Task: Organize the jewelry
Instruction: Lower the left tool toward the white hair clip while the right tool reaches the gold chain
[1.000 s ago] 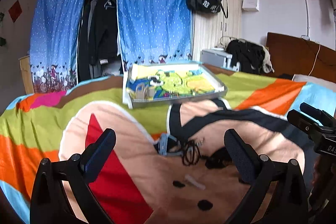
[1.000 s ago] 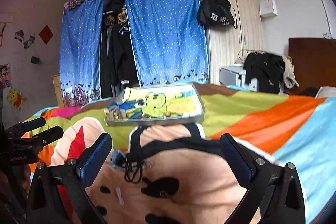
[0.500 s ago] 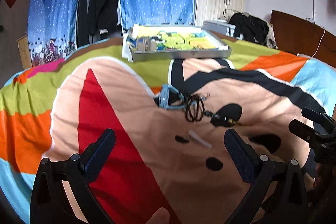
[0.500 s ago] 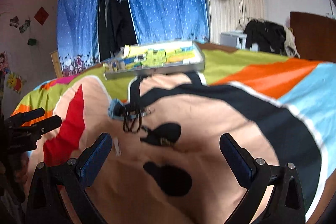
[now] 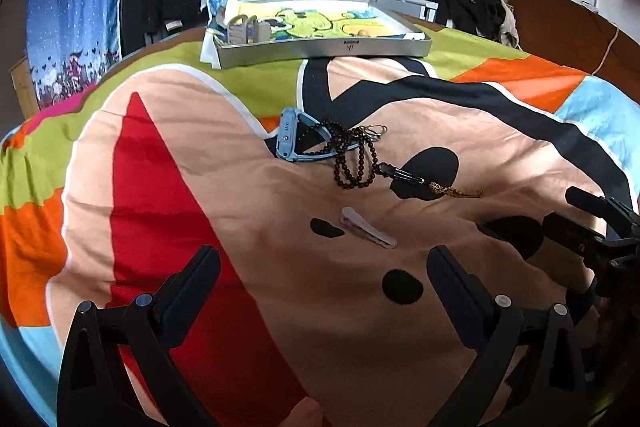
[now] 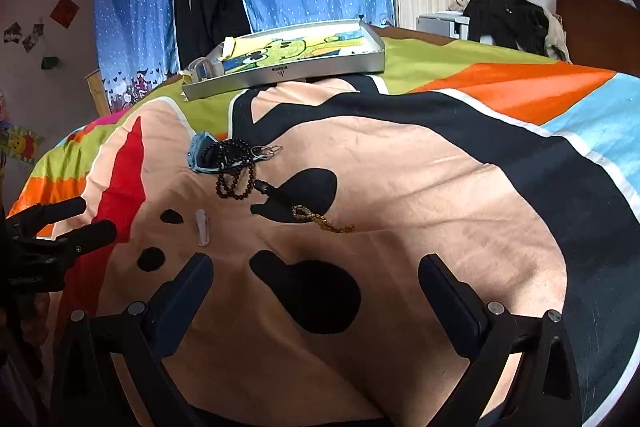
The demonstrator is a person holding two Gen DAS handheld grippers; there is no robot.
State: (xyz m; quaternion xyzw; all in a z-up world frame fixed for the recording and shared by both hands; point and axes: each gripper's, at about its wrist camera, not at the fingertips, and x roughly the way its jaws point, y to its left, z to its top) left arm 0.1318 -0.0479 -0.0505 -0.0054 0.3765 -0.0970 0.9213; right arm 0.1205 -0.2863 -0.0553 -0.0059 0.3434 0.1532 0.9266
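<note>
- Left wrist view: your left gripper (image 5: 323,269) hangs wide and empty over the bed (image 5: 160,155). The white hair clip (image 5: 368,227) lies just ahead at 1 o'clock, its long axis running from 10 to 4 o'clock, so it sits skewed to your fingers. The bead bracelet (image 5: 356,163), black clip (image 5: 402,174) and gold chain (image 5: 454,191) lie further off at 12 to 1 o'clock; the tray (image 5: 320,47) is well beyond at 12.
- Right wrist view: your right gripper (image 6: 316,269) is likewise wide and carrying nothing. The gold chain (image 6: 320,219) lies nearest, at 12 o'clock; the white hair clip (image 6: 202,227) is off at 10 o'clock, closer, I judge, to your left gripper (image 6: 60,227).
</note>
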